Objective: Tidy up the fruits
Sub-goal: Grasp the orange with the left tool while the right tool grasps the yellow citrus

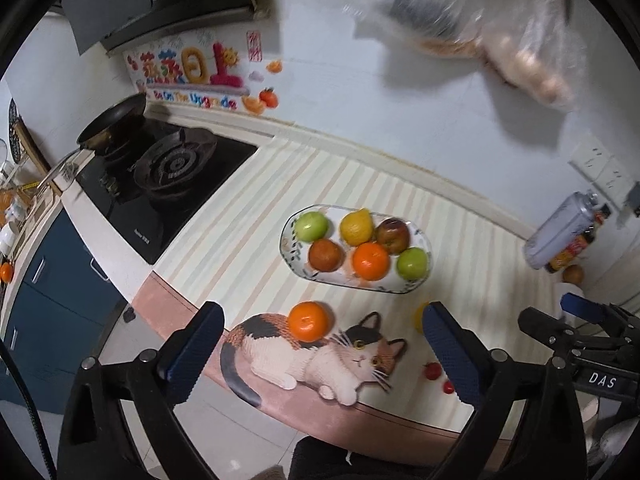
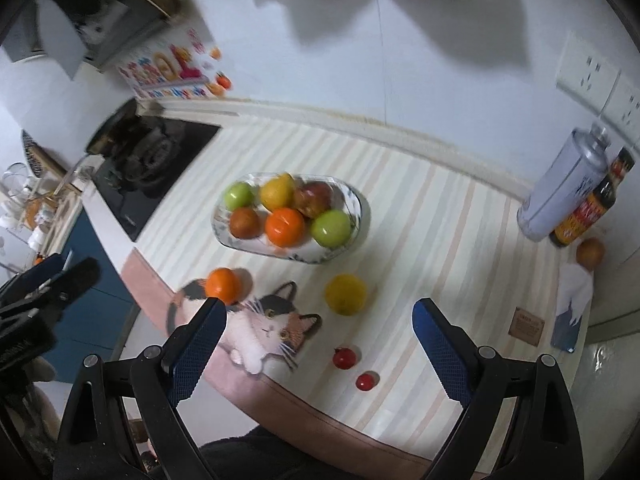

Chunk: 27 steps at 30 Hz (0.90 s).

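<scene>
Bright, even light; fisheye warp w/ dark corners; right wrist view motion-blurred

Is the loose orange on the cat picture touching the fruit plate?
Apart. In the left wrist view, a strip of striped mat shows between the loose orange and the fruit plate; the right wrist view shows this gap too.

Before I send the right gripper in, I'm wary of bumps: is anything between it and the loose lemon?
Nothing visible: the lemon lies alone on bare mat ahead of the open right gripper.
</scene>
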Tool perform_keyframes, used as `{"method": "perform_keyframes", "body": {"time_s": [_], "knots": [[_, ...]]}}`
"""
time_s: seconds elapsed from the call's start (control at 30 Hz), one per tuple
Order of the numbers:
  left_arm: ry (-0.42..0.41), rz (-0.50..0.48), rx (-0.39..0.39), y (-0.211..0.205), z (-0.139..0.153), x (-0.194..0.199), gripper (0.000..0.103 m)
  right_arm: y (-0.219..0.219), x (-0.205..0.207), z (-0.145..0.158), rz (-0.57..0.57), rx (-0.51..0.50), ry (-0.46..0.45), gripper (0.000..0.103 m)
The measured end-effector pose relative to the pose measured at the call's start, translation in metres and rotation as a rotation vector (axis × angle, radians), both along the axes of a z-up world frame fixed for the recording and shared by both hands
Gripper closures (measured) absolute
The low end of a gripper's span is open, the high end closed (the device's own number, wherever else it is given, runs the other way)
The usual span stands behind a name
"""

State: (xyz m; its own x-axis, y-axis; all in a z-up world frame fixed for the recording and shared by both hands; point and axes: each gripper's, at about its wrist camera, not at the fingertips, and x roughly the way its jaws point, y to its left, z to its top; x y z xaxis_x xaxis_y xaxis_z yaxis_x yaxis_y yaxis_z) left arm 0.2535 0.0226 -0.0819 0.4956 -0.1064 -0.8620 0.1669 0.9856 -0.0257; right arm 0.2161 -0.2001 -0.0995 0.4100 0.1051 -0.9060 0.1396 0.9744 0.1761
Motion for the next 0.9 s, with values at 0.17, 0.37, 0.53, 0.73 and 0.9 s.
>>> {"method": "perform_keyframes", "body": {"time_s": [0.17, 0.37, 0.53, 0.73, 0.9], "knots": [[0.094, 0.041, 0.042, 0.008, -0.047, 0.027, 0.002, -0.011, 0.027, -0.059, -0.039, 0.021, 0.092, 0.007], [0.202, 0.058, 0.088, 0.011, -0.101, 0.052, 0.002, -0.017, 0.052, -0.115, -0.062, 0.05, 0.179, 0.007], [0.284, 0.046, 0.121, 0.008, -0.139, 0.068, 0.002, -0.019, 0.07, -0.157, -0.081, 0.062, 0.248, 0.007], [0.373, 0.022, 0.121, 0.003, -0.184, 0.084, 0.002, -0.017, 0.086, -0.194, -0.083, 0.059, 0.313, 0.009], [0.444, 0.004, 0.112, -0.001, -0.216, 0.093, 0.004, -0.015, 0.096, -0.22, -0.086, 0.046, 0.358, 0.021]]}}
